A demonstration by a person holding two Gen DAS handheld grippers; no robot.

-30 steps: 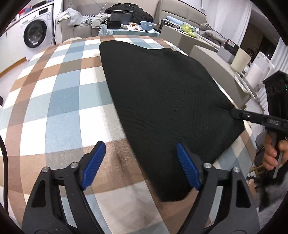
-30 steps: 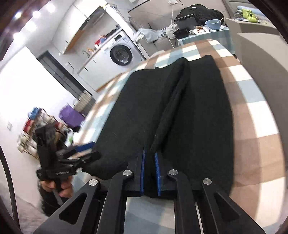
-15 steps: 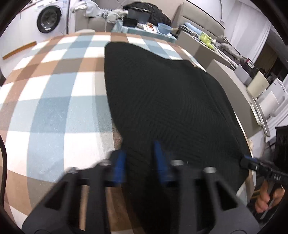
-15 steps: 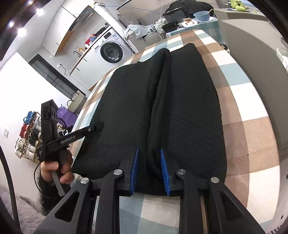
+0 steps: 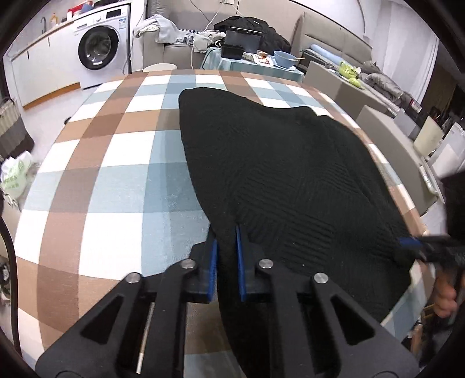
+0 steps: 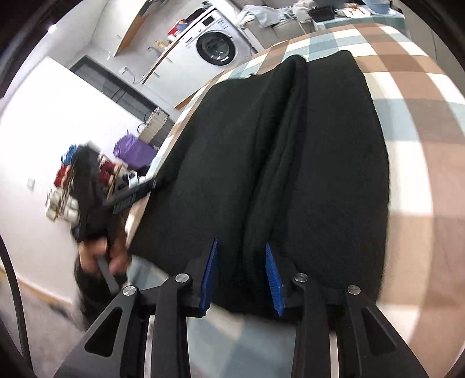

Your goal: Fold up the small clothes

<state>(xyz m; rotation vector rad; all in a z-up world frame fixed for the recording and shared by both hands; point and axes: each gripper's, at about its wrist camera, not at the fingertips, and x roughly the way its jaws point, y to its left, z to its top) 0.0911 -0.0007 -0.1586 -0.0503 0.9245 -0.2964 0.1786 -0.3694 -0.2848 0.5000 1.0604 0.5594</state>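
White washing machine (image 5: pixel 100 49), grey sofa (image 5: pixel 334 40), checked tablecloth (image 5: pixel 116 162).

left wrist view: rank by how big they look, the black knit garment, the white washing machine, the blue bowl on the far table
1. Black knit garment, largest by far, though nearest the camera.
2. White front-loading washing machine, farther back, so apparent size only.
3. Blue bowl, smallest, also far away.

This is a home, a lived-in room. A washer (image 5: pixel 98 51) stands under a counter (image 5: pixel 35 37), a grey sofa (image 5: pixel 328 40) carries loose clothes (image 5: pixel 162 27), and a bowl (image 5: pixel 284 58) sits on a side table (image 5: pixel 290 74).
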